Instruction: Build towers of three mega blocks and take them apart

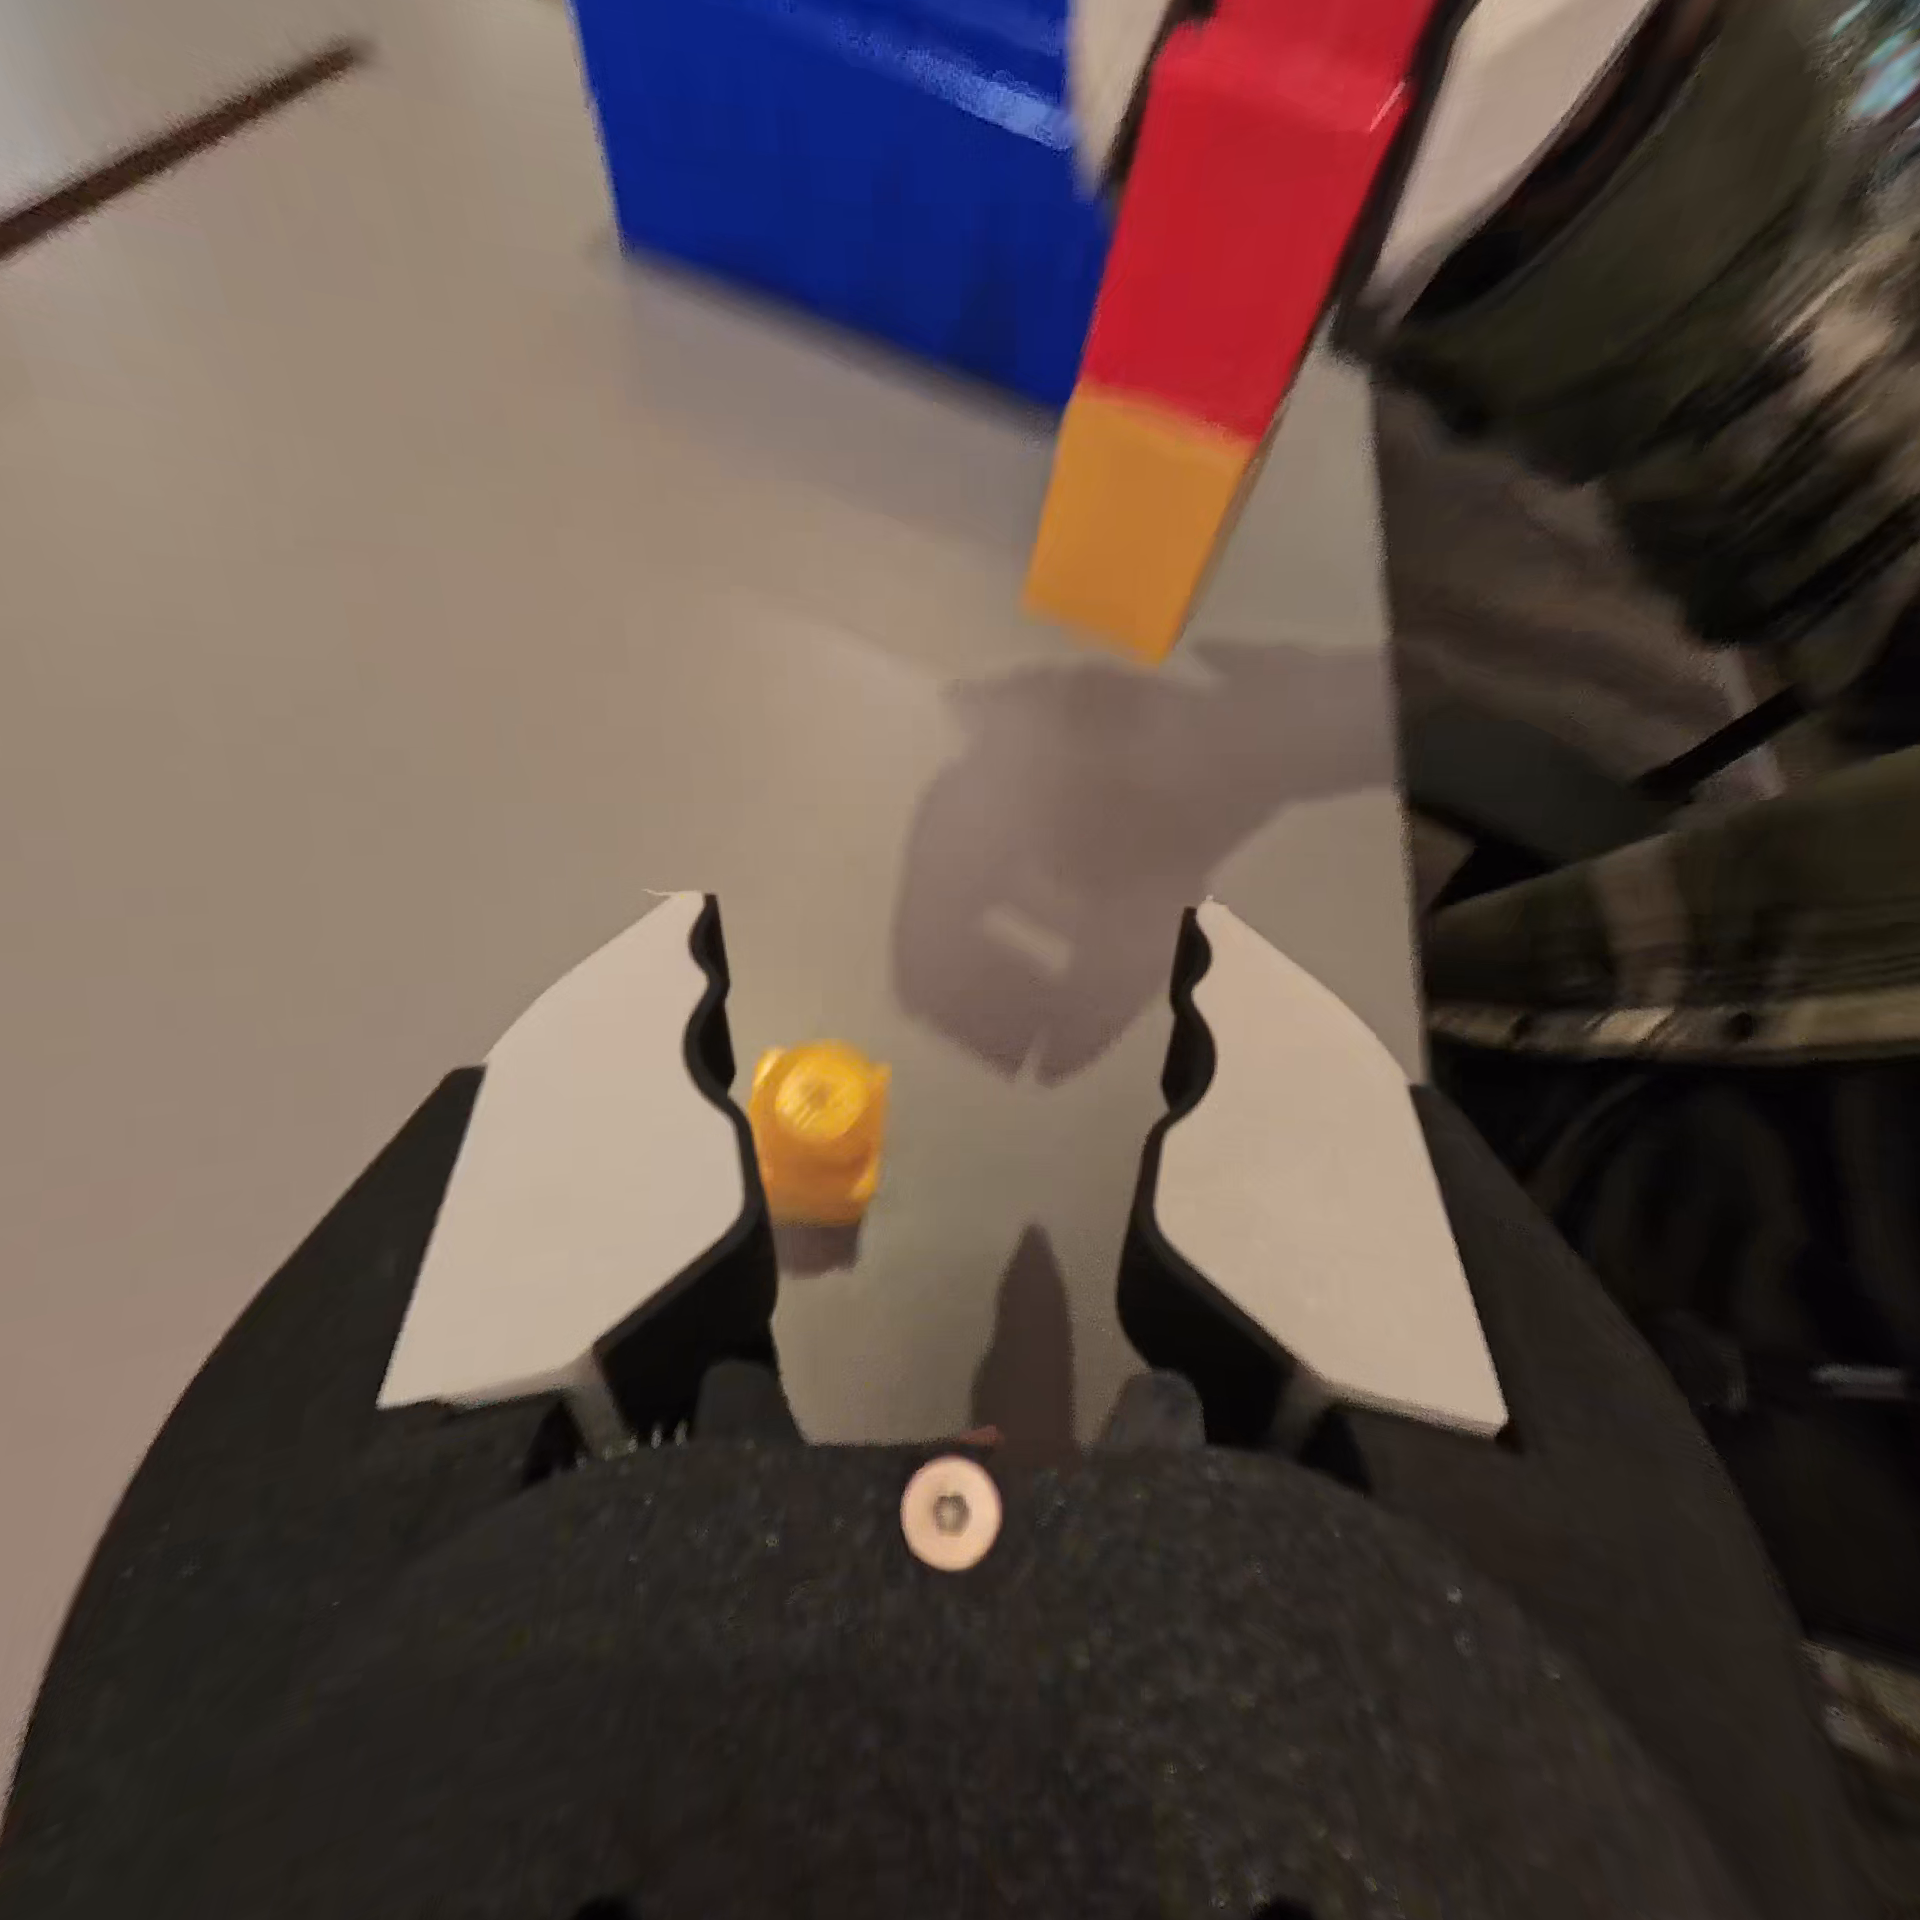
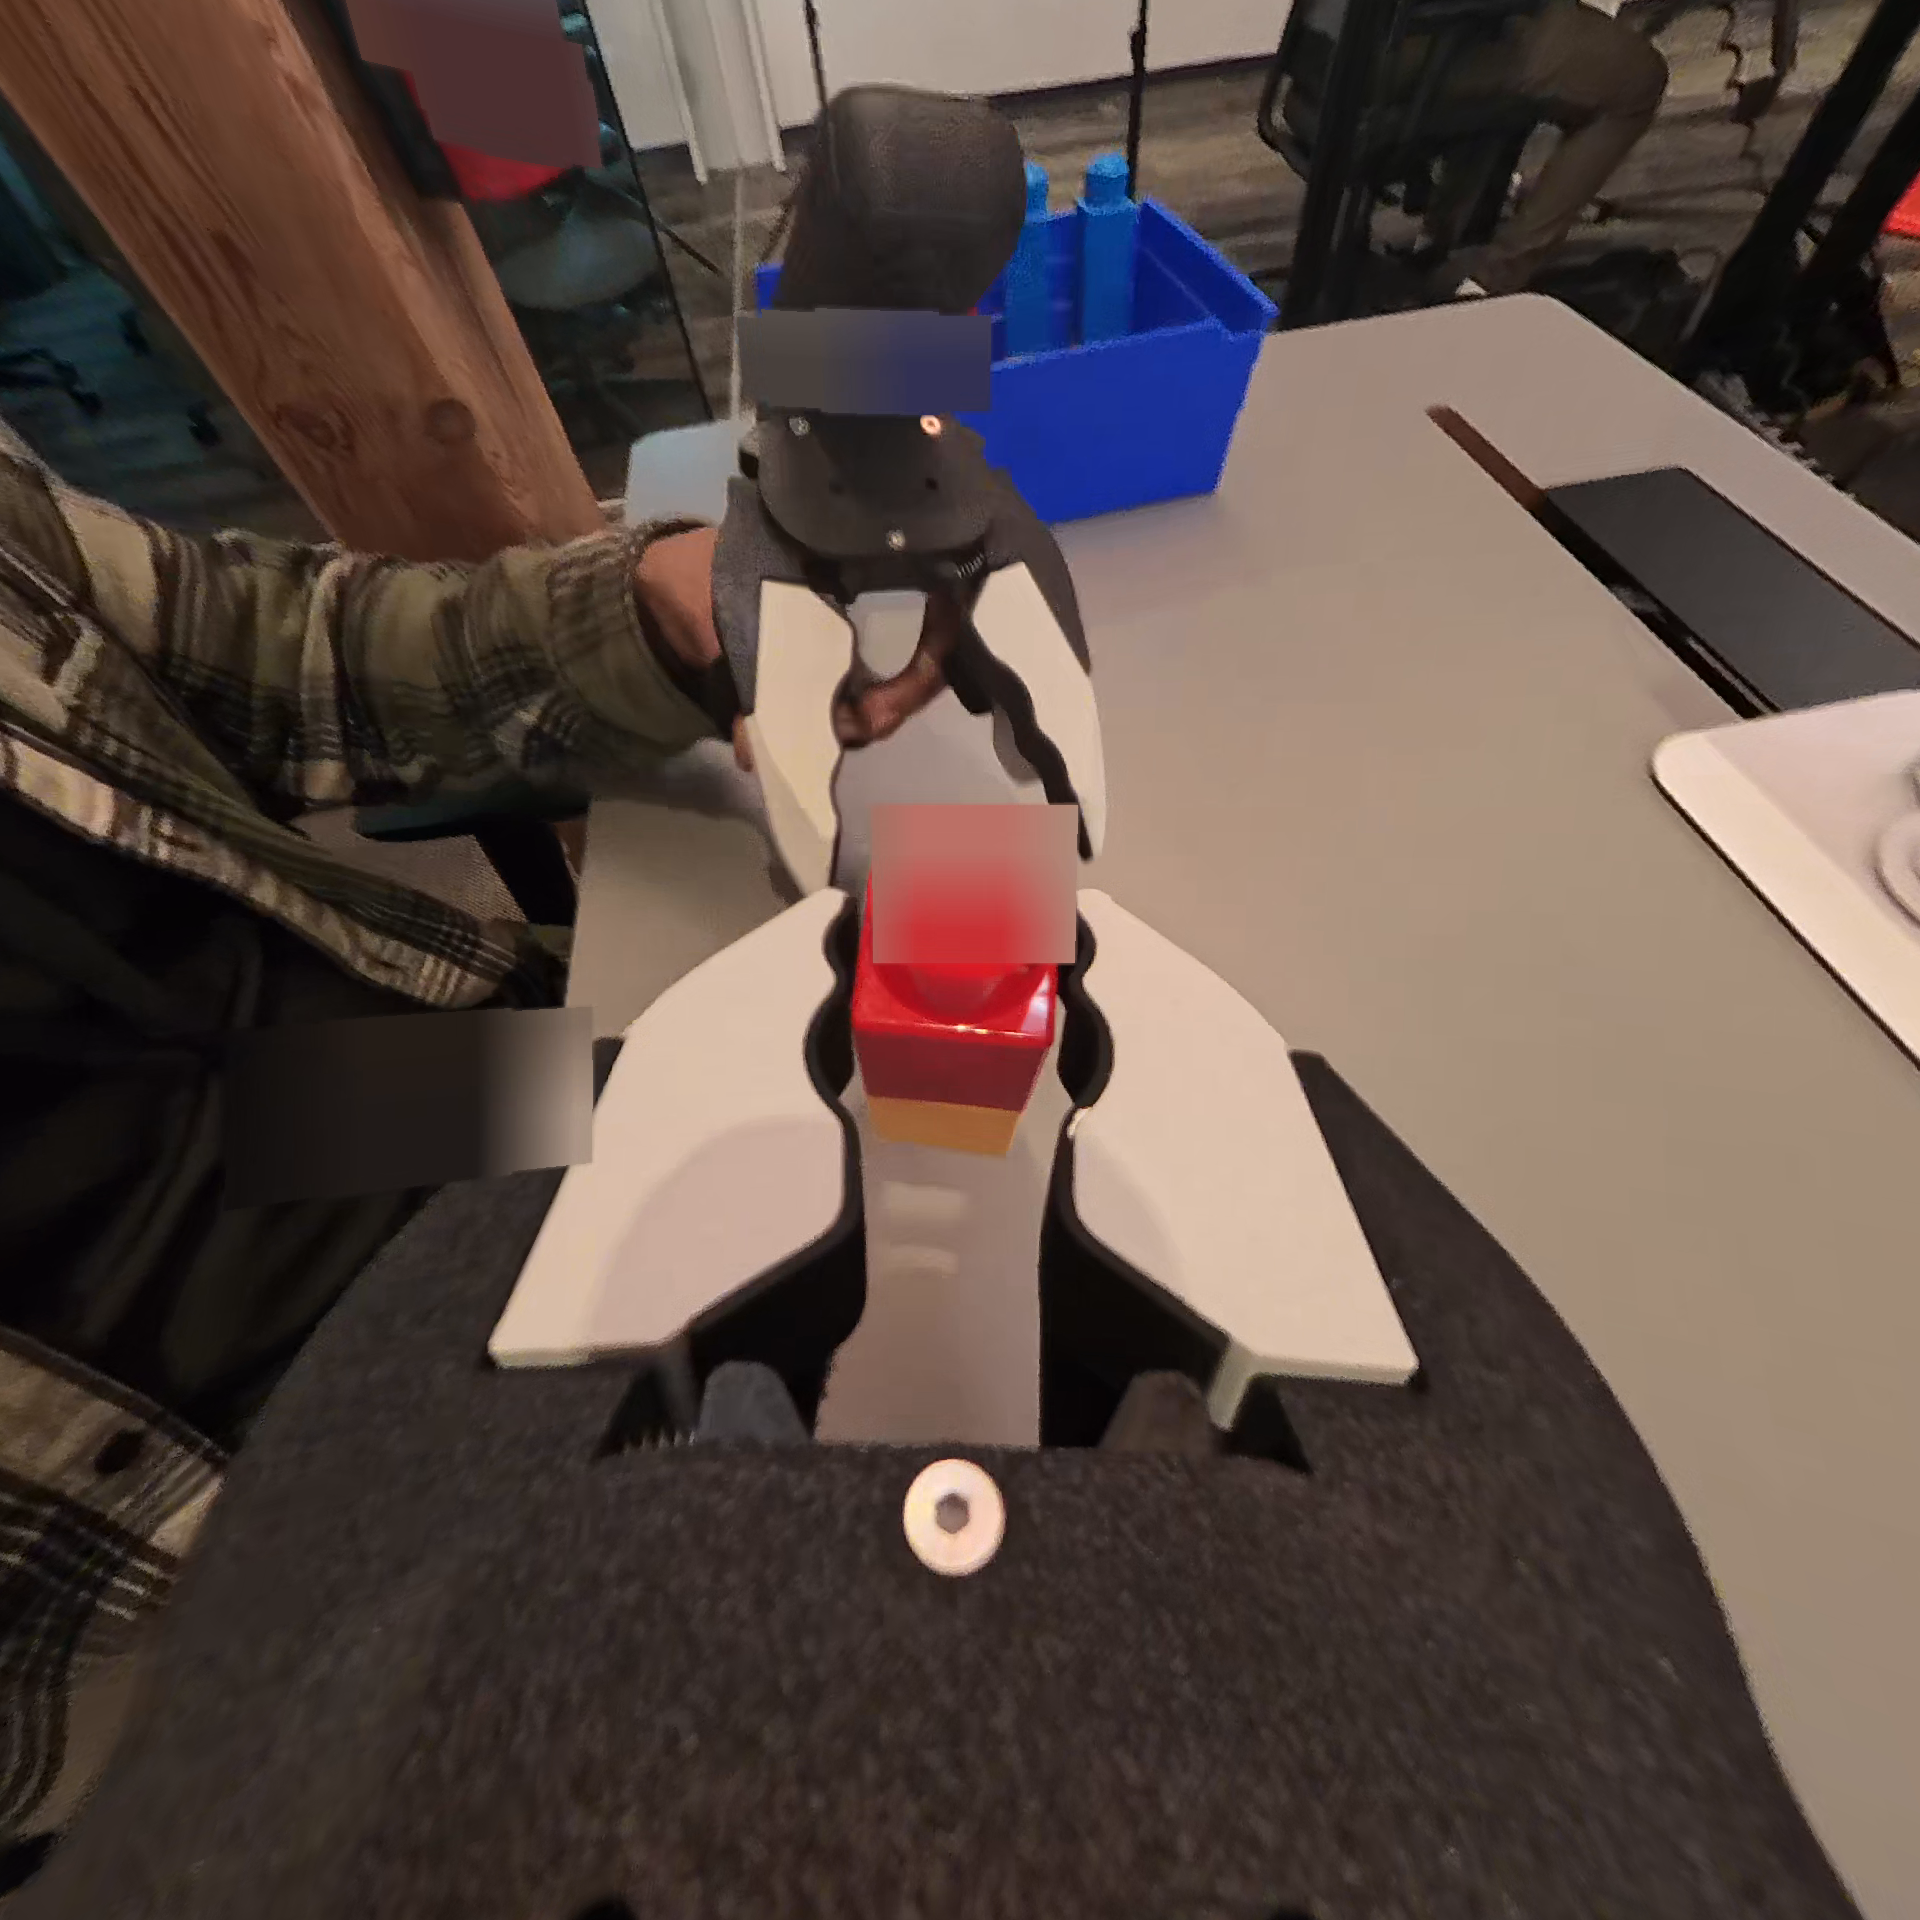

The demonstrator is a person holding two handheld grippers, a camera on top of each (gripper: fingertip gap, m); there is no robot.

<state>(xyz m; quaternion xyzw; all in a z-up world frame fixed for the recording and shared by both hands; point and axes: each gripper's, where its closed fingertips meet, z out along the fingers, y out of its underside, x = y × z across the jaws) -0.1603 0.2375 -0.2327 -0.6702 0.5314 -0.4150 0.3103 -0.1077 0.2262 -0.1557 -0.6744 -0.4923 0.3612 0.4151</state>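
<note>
Right now the right gripper [image 2: 956,1039] is pinching a red block [image 2: 951,1049] from both sides, with an orange-yellow block [image 2: 940,1127] stuck on under it. The two hang together in the air, just past the fingertips, above the grey table [image 2: 1403,831].

The left gripper [image 1: 951,1039] is spread wide and holds nothing. A small yellow block [image 1: 821,1127] sits on the table between its fingers, close to the left finger [image 1: 582,1122] (this view is blurry, so I cannot tell if they touch). Farther ahead of it stands a blue bin [image 1: 842,177].

These blocks look like hard, hollow plastic, so I think they are light and stiff and will not squash or break. The sides are smooth and may slip a bit, so a flat squeeze on two opposite sides, low on the block, seems best. The round bump on top should stay free, because that is where the next block snaps on. Snapping will likely need a firm, straight push.
</note>
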